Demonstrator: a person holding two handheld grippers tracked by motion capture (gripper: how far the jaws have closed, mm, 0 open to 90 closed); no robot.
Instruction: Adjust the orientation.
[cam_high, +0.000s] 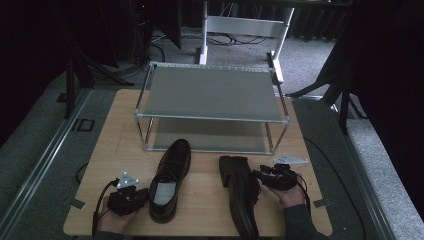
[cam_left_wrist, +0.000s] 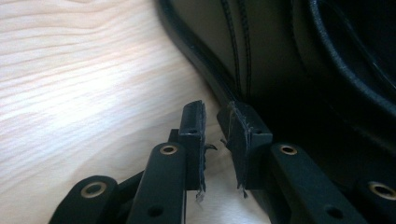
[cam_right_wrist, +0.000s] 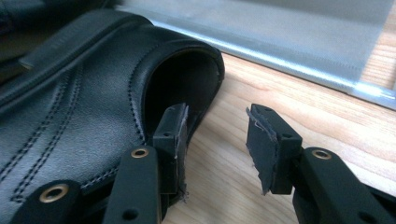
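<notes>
Currently, we find both black leather dress shoes (cam_high: 170, 177) on the wooden worktop (cam_high: 110, 150), left claw (cam_left_wrist: 218, 140) and right claw (cam_right_wrist: 217, 140) gaping empty; stiff, slippery leather favours gripping the heel collar.

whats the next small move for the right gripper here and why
Probably slide the right gripper sideways so the black shoe's heel collar wall sits between the pads, then close. In the right gripper view its jaws stand apart over bare wooden table, one pad at the collar's outside, nothing clamped. The shoe lies on its side before the two-tier rack.
</notes>
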